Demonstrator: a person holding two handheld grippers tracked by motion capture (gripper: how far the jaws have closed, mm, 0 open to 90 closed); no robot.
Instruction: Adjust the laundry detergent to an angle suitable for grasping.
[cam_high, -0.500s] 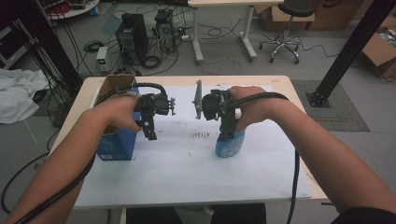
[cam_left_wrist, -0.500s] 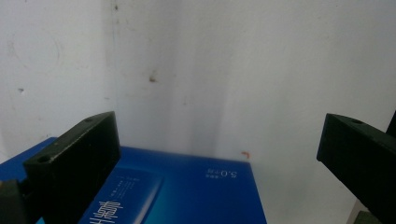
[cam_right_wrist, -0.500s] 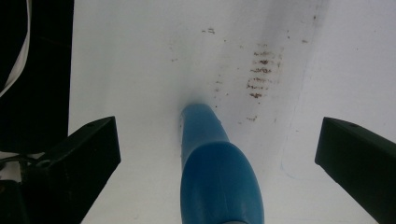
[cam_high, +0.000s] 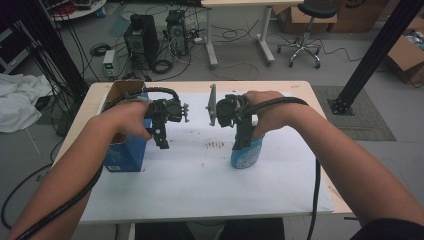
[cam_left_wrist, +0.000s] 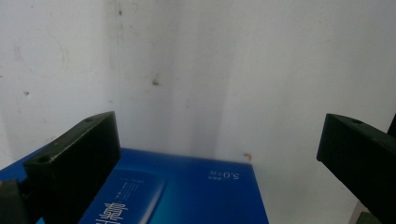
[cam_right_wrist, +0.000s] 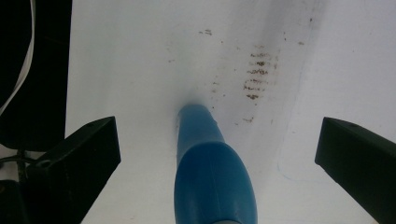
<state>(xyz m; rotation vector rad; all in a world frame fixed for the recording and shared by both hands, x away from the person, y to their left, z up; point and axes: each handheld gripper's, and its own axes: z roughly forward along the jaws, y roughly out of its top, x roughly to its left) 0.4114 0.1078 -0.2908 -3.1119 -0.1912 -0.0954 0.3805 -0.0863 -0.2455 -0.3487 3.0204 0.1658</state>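
Note:
A blue box (cam_high: 125, 155) with an open brown top stands at the left of the white-covered table (cam_high: 200, 190). My left gripper (cam_high: 161, 137) points down just right of it, jaws wide apart with nothing between them. In the left gripper view the box (cam_left_wrist: 187, 191) lies below the open left gripper (cam_left_wrist: 219, 135). A blue bottle (cam_high: 247, 156) stands right of centre. My right gripper (cam_high: 243, 135) hangs directly over it, open. In the right gripper view the bottle (cam_right_wrist: 212, 177) sits between the spread jaws of the right gripper (cam_right_wrist: 217, 140), touching neither.
Brown smudges (cam_high: 215, 145) mark the white cover between the two grippers, the same smudges (cam_right_wrist: 259, 74) lying beyond the bottle. Past the table's far edge are computer towers (cam_high: 142, 40), a desk, an office chair (cam_high: 305, 30) and a black post (cam_high: 370, 55).

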